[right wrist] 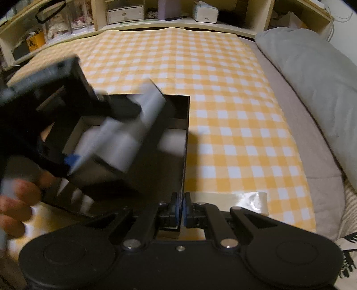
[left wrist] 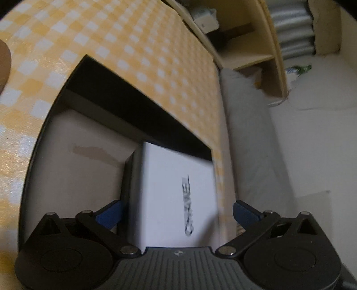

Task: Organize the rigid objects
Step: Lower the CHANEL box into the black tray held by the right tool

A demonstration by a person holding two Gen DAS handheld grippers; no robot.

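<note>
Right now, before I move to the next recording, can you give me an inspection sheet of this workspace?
surface: yellow-and-white checked cloth, flat.
job's things: black box, open, on the cloth; white box with lettering above its pale inside.
clutter: shiny strip at the cloth's near edge.
grippers: left tool wide open, white box between its pads, which look clear of it; right tool shut on the black box's wall.
cables: nothing seen near the work.
surroundings: wooden shelves with small items behind; grey pillow beside the cloth.
</note>
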